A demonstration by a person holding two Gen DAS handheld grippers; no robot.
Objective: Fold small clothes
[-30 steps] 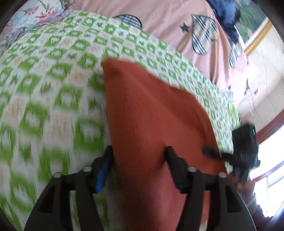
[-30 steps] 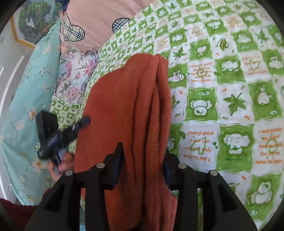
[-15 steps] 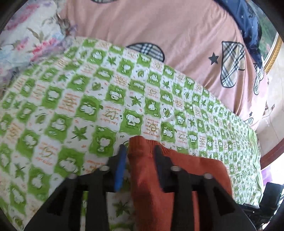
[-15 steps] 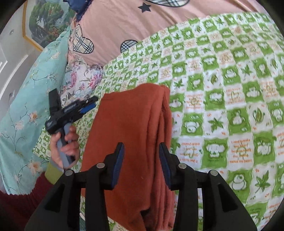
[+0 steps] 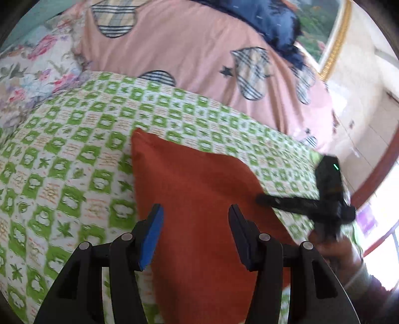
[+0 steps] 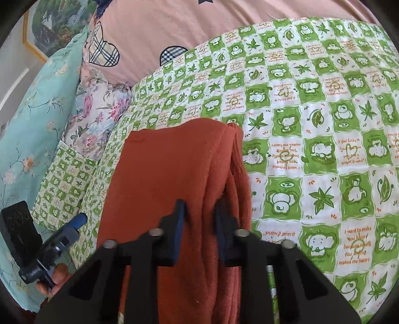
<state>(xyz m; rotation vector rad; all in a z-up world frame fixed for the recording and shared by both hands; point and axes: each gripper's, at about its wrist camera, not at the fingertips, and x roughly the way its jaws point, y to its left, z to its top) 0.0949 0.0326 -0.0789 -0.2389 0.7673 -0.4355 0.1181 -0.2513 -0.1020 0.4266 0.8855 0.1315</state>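
Observation:
A rust-orange knit garment (image 5: pixel 199 194) lies folded on the green-and-white patterned blanket (image 5: pixel 74 149). My left gripper (image 5: pixel 195 219) is open above its near part, fingers wide apart with nothing between them. In the right wrist view the garment (image 6: pixel 174 174) shows stacked folded layers along its right edge. My right gripper (image 6: pixel 199 214) has its jaws close together on a ridge of those layers. The right gripper also shows in the left wrist view (image 5: pixel 311 199), and the left gripper in the right wrist view (image 6: pixel 45 244).
A pink quilt with plaid hearts (image 5: pixel 199 49) lies behind the blanket. A floral pillow (image 6: pixel 97 114) and a teal floral cover (image 6: pixel 30 112) lie at the left. A dark blue cloth (image 5: pixel 269 20) sits on the quilt. A framed picture (image 6: pixel 54 22) hangs on the wall.
My left gripper has let go of the garment's corner, opened wide and drawn back. My right gripper has narrowed onto the folded layers at the garment's right edge.

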